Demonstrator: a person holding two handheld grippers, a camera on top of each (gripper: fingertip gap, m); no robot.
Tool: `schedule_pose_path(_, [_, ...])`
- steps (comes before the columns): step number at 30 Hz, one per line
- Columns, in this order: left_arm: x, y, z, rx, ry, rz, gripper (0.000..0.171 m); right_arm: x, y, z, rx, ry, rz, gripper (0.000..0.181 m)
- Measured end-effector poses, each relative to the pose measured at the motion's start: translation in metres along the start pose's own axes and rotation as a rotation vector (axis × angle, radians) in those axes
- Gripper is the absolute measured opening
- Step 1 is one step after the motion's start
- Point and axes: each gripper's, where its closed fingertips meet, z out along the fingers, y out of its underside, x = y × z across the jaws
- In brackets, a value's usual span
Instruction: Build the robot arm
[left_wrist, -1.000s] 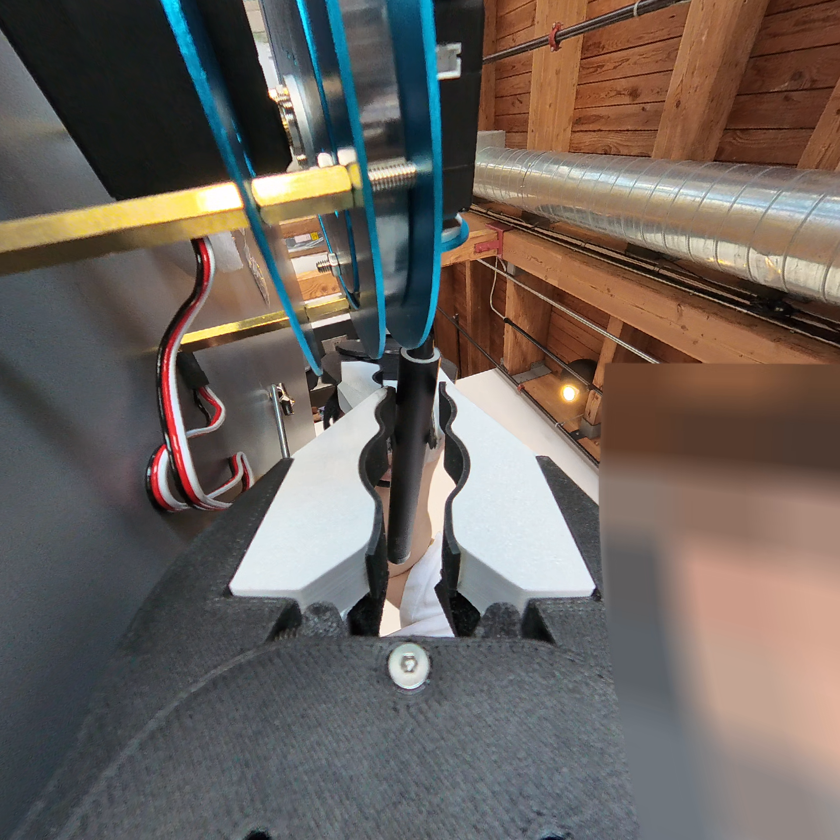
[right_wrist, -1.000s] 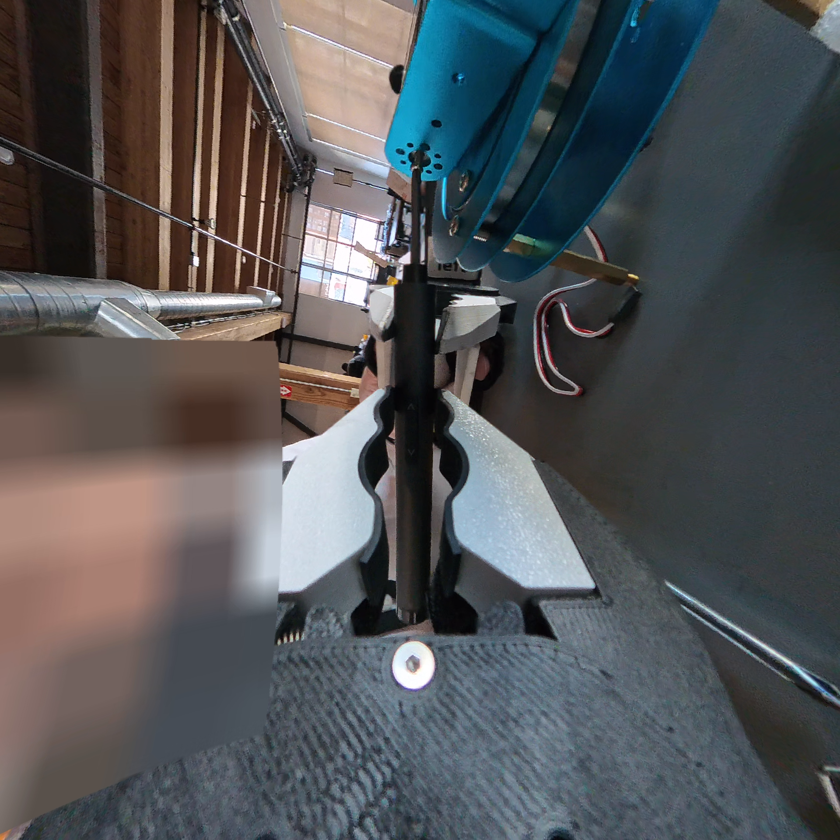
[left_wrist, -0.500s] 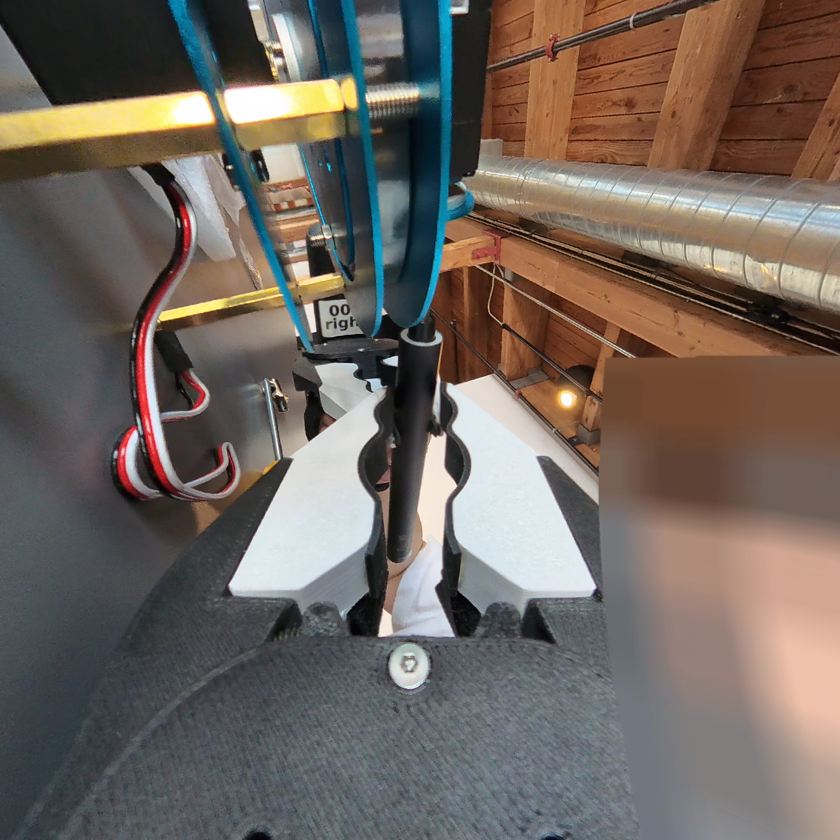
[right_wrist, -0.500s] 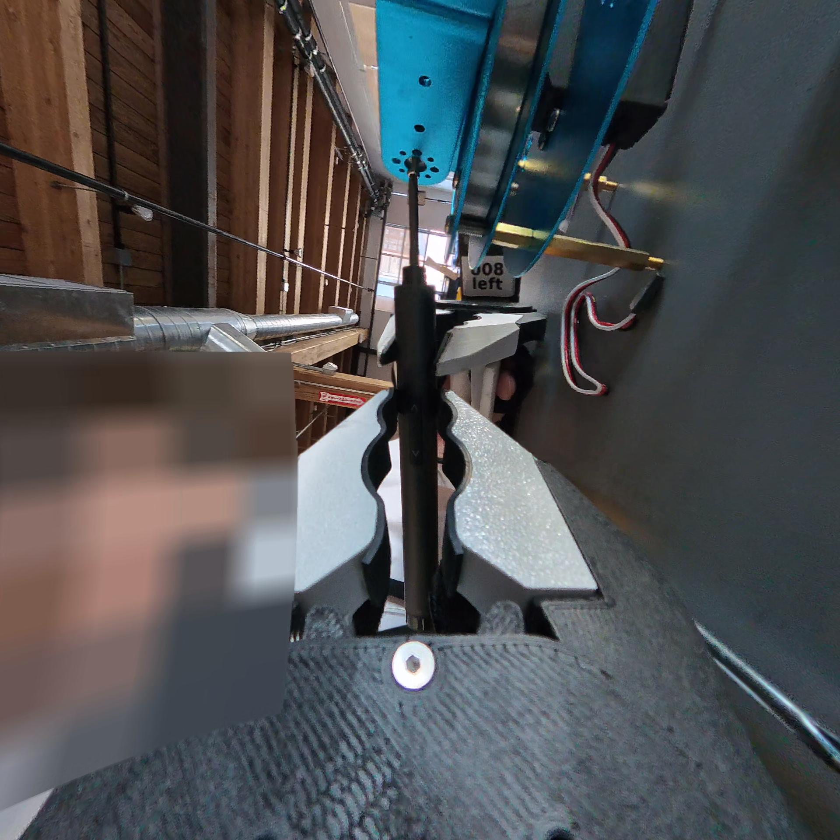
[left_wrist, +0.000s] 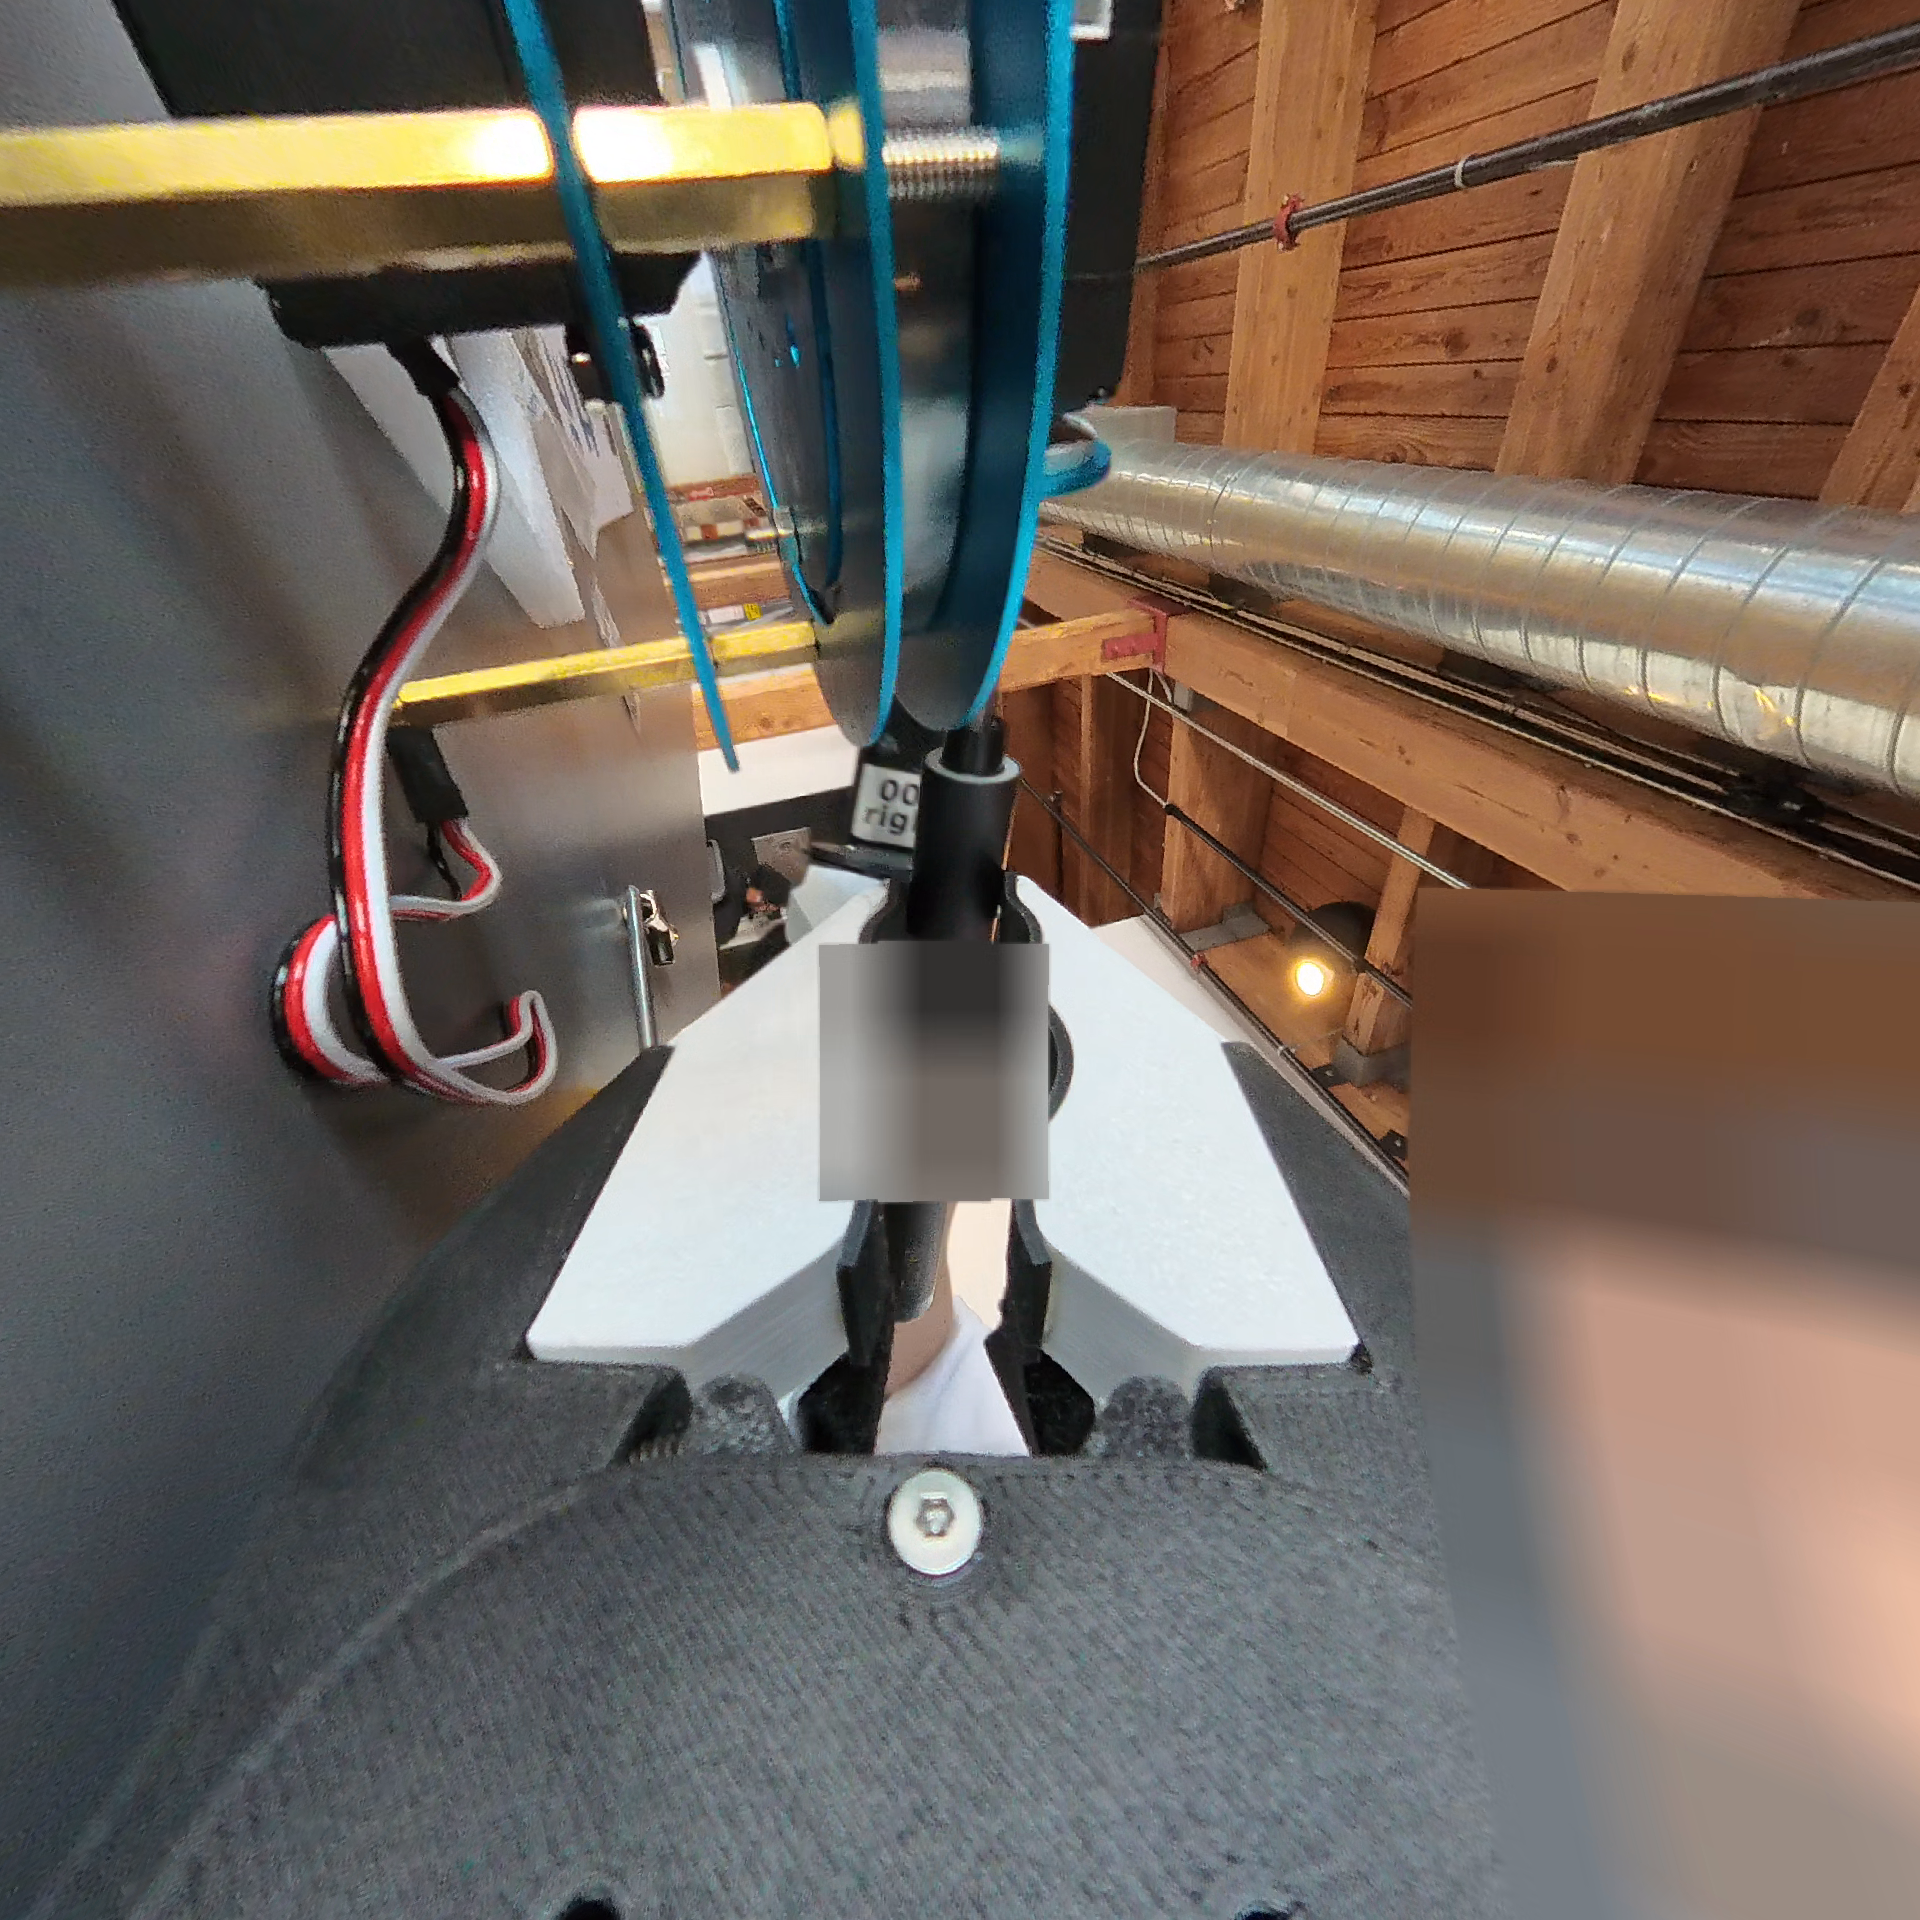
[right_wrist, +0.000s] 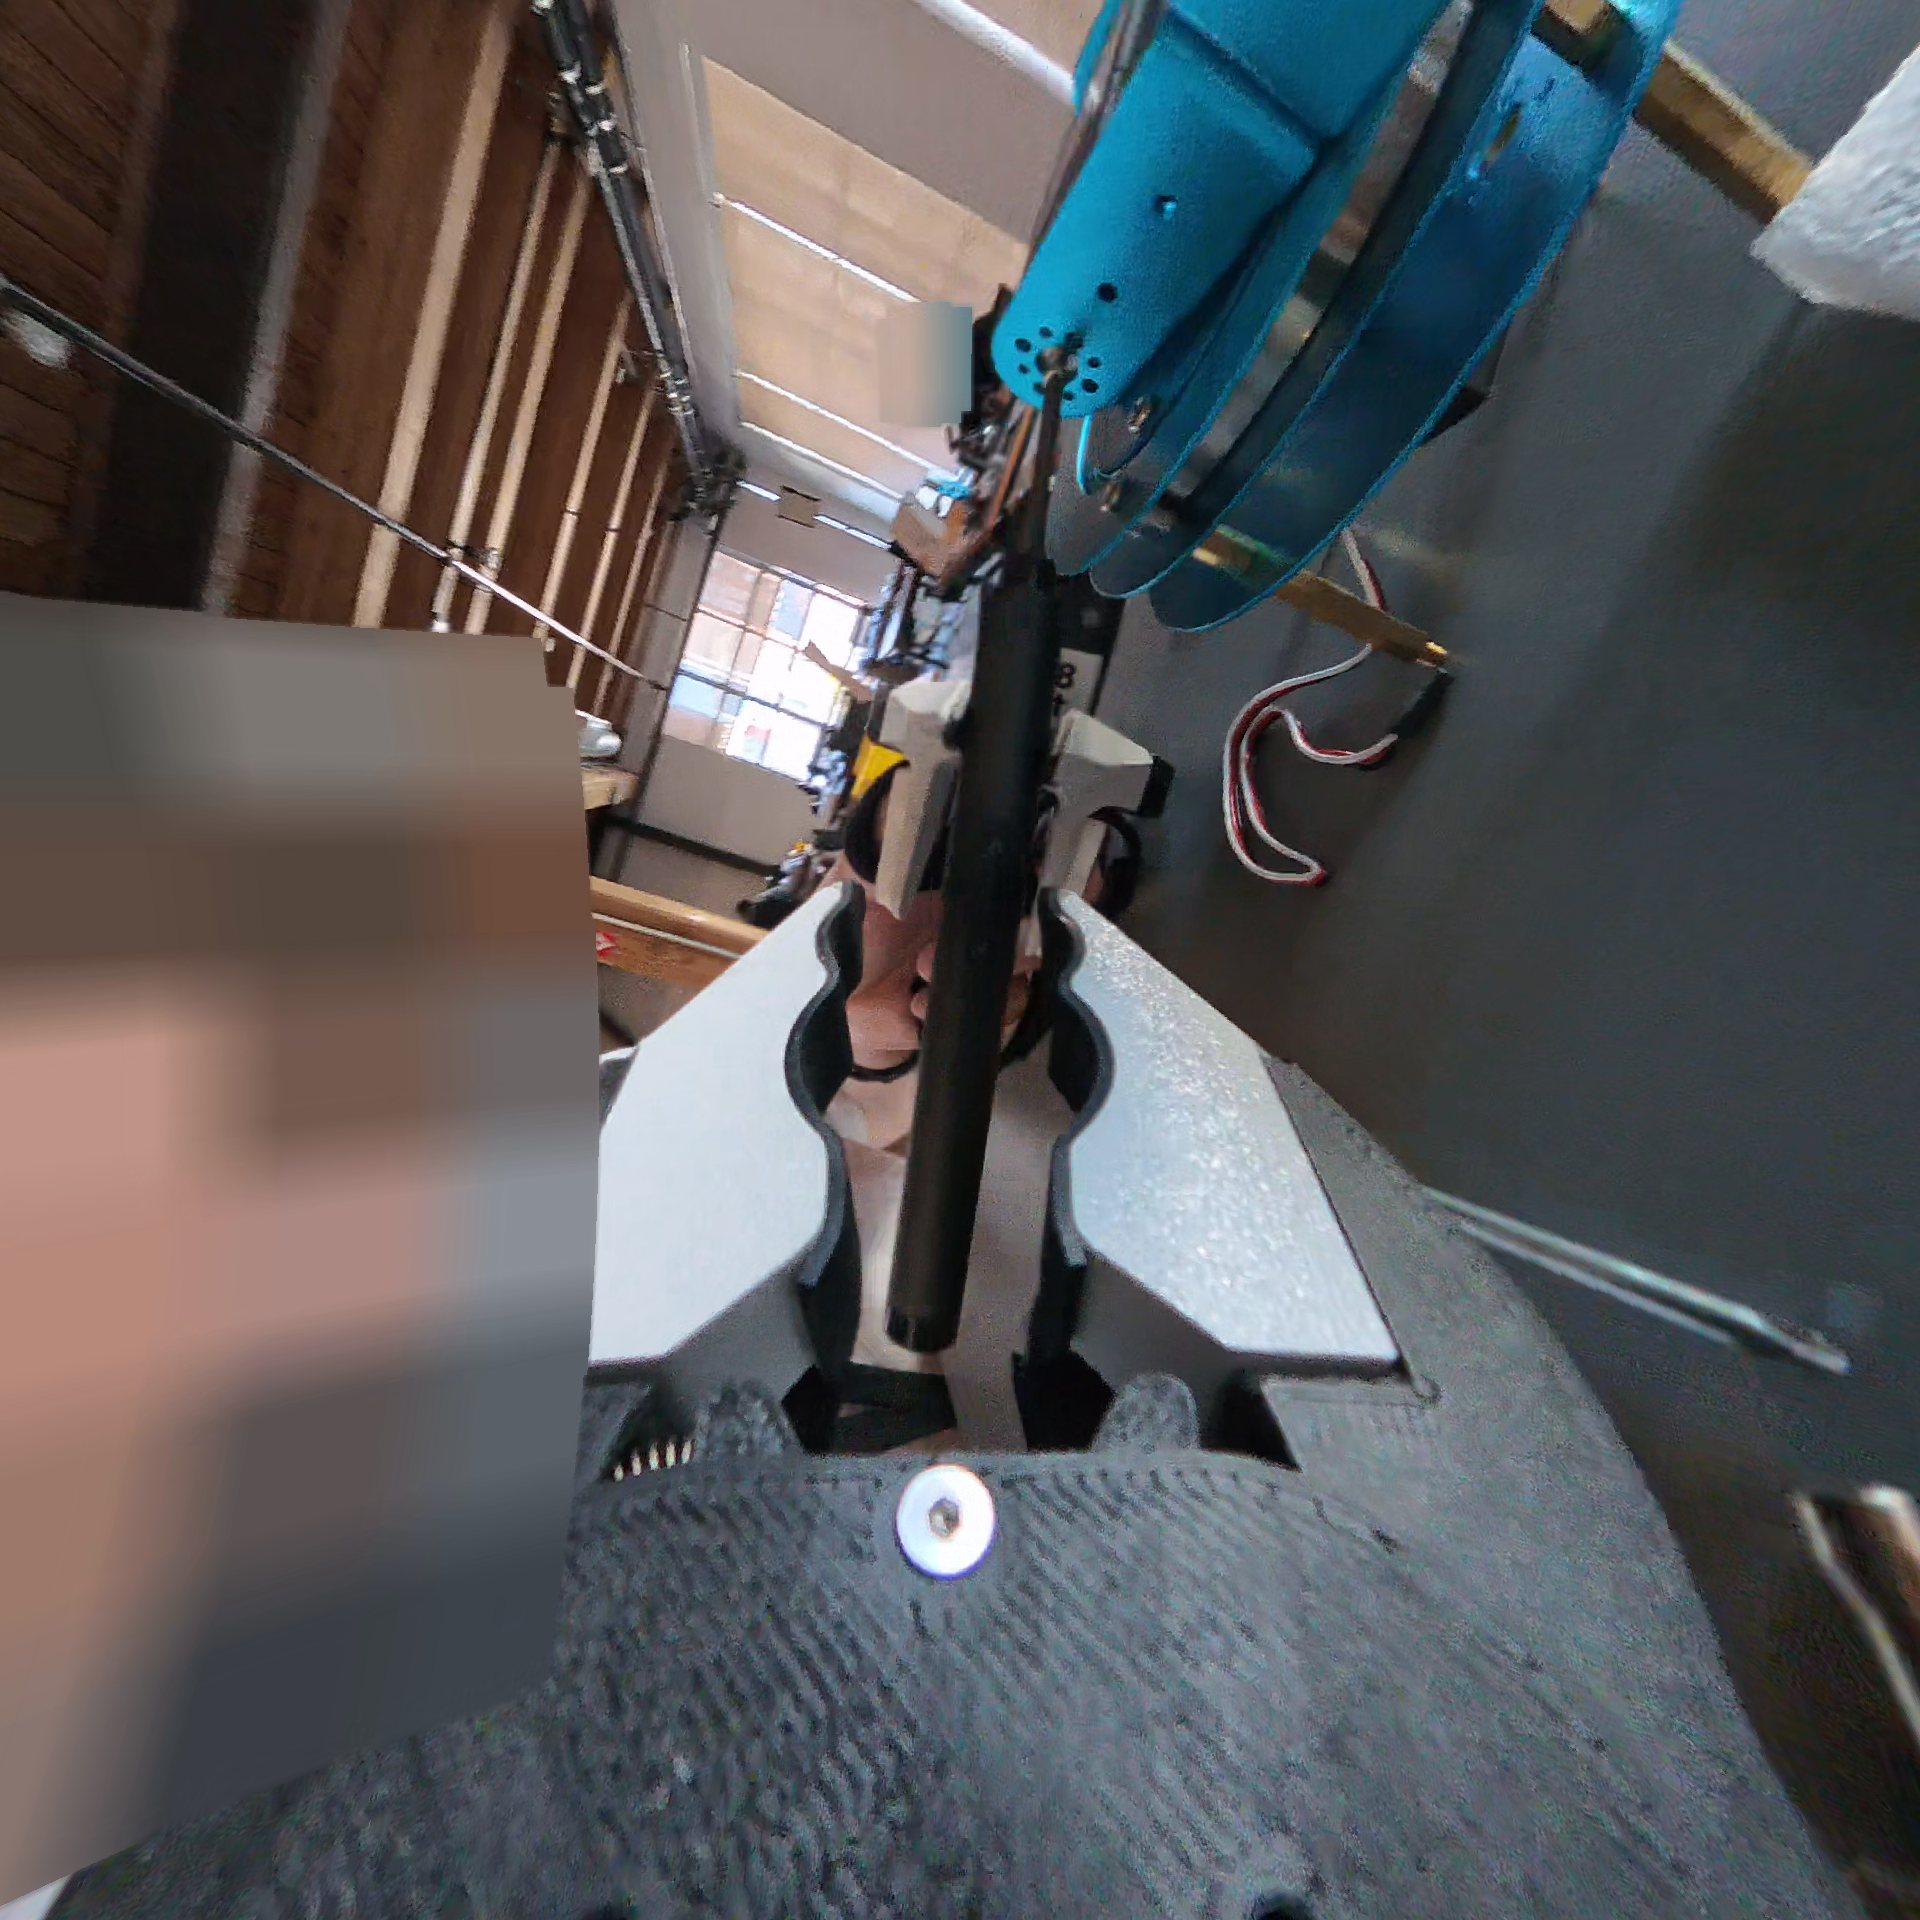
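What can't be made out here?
- Left wrist view: a patch hides whether the left gripper clamps the rod.
- Left wrist view: top edge cuts off the blue discs.
- Right wrist view: rod tip at the blue bracket is too small; a large patch hides the left side.

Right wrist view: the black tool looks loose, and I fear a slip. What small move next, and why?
Probably close the right gripper on the black tool. Its fingers stand apart, the shaft lies tilted between them, and its tip sits at the blue bracket; only the left gripper seems to grip it.
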Motion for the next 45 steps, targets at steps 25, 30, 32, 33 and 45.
schedule_pose_path(25, [0.000,-0.002,-0.001,0.064,-0.008,-0.018,0.016,0.013,0.048,0.001,-0.197,0.532,-0.412,0.019])
schedule_pose_path(30, [0.000,-0.003,0.000,0.060,-0.006,-0.026,0.017,0.014,0.047,-0.001,-0.201,0.540,-0.418,0.019])
schedule_pose_path(32, [0.000,-0.004,0.000,0.060,-0.004,-0.029,0.017,0.013,0.046,-0.001,-0.177,0.501,-0.383,0.019])
schedule_pose_path(33, [0.000,-0.004,0.000,0.060,-0.005,-0.030,0.017,0.013,0.046,-0.001,-0.165,0.480,-0.361,0.018])
schedule_pose_path(45, [-0.001,-0.003,0.003,0.041,-0.007,-0.033,0.017,0.007,0.044,0.001,-0.043,0.281,-0.181,0.017])
